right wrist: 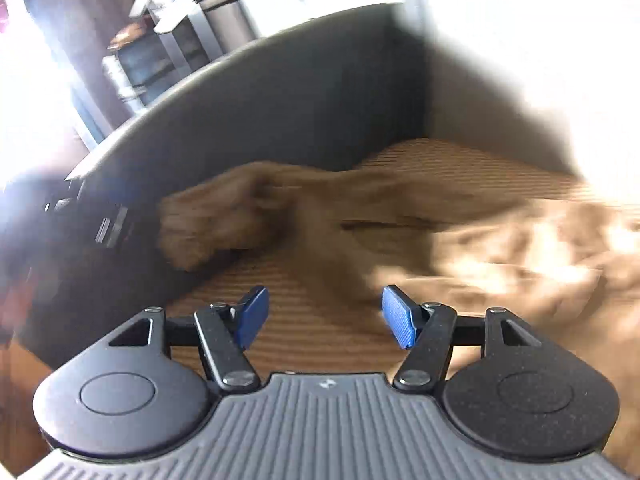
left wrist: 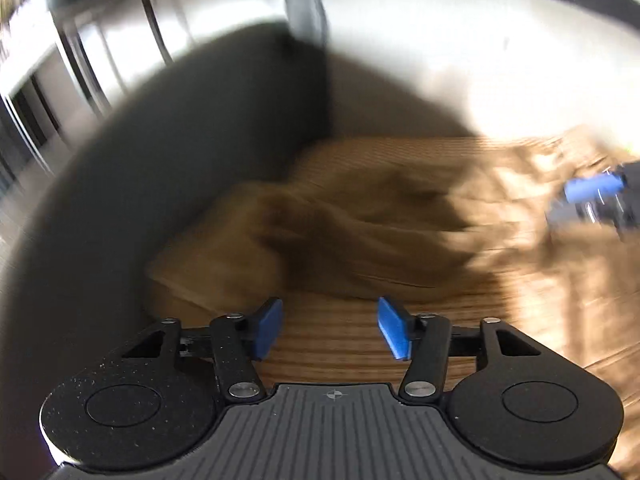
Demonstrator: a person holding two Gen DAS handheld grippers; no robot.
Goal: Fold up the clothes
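Brown crumpled cloth garment [left wrist: 360,232] sits bunched on the striped wooden tabletop [left wrist: 332,344], just ahead of both tongs. Left gripper [left wrist: 334,330] has its blue pads spread apart with nothing between them; same for the right gripper [right wrist: 328,318], with the fabric just beyond its tips.

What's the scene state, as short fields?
garment: brown cloth, rumpled, lying on the table
surface: wood-grain table
left tongs: open, nothing between the pads, cloth just ahead
right tongs: open, empty, cloth edge by the right pad
backdrop: dark panel behind the table
image quality: heavy motion blur, cloth details unclear
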